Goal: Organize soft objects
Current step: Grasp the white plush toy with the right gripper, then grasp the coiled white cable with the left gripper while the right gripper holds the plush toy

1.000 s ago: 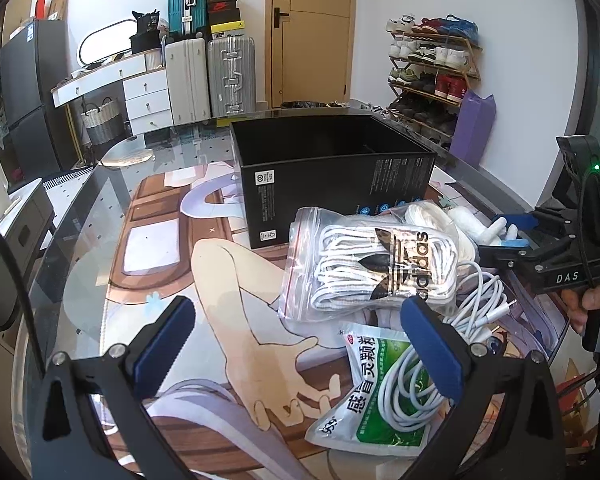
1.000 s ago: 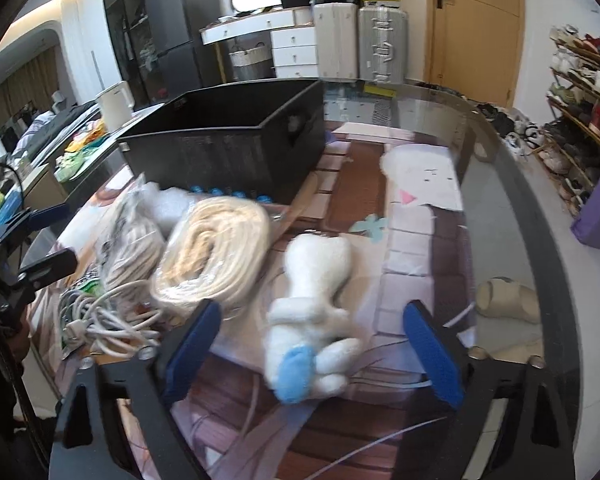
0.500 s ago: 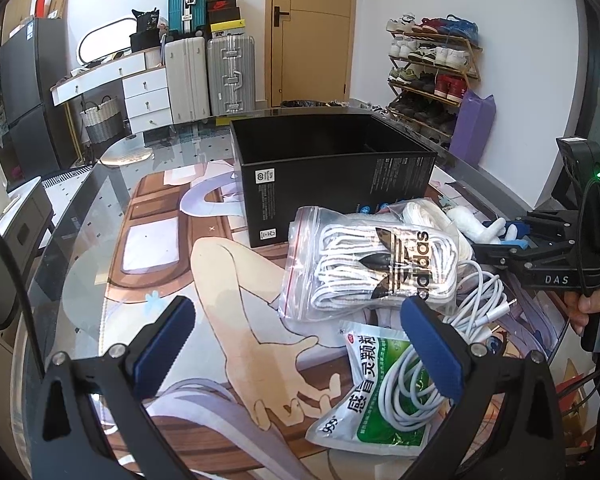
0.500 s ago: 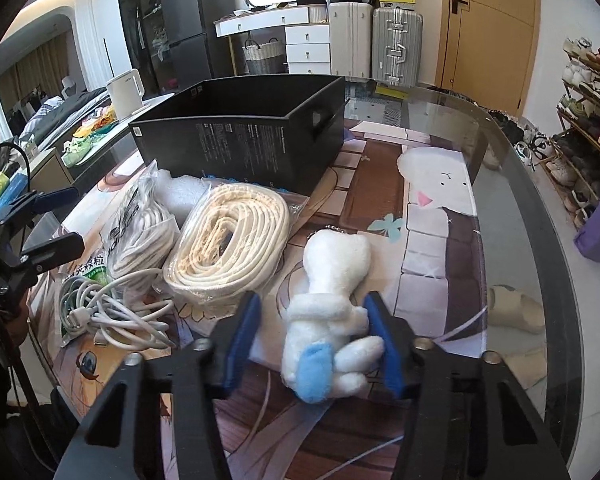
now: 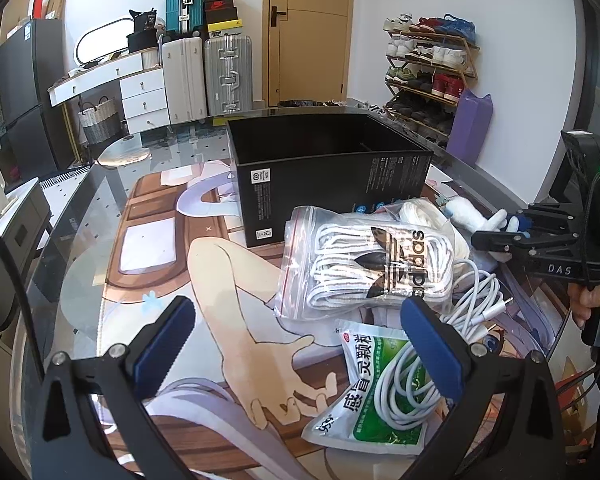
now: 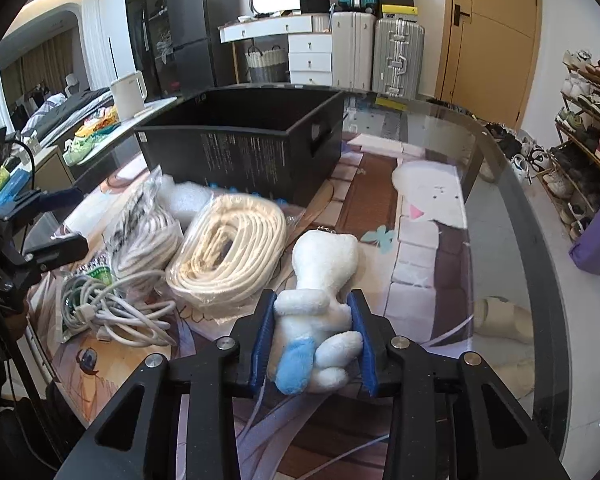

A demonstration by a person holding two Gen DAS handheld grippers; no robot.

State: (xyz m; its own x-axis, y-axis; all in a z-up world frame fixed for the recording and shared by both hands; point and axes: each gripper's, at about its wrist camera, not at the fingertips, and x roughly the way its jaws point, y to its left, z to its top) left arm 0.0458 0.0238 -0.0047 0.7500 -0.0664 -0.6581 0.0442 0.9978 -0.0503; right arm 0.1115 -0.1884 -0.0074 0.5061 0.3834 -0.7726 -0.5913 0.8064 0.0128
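Right gripper [image 6: 314,344] pinched onto the white plush toy [image 6: 320,300]; both blue pads press into its body, squeezing the sides in. The toy lies on the glass table [image 6: 496,208], head toward the black box [image 6: 244,148], its blue foot nearest the gripper.

Left gripper [image 5: 296,344] held above the table on the near side of the black box, fingers spread wide, nothing between them.

Between the black box and the left gripper: a clear zip bag of white laces [image 5: 372,264] just beside the box wall. Nearer than that, a green-and-white packet [image 5: 372,400] with a loose white cable [image 5: 476,304] lying partly over it.

A bagged coil of cream rope [image 6: 228,252] sits in front of the black box, just beside the plush toy.

The black box is open-topped; what shows of its interior looks dark and bare.
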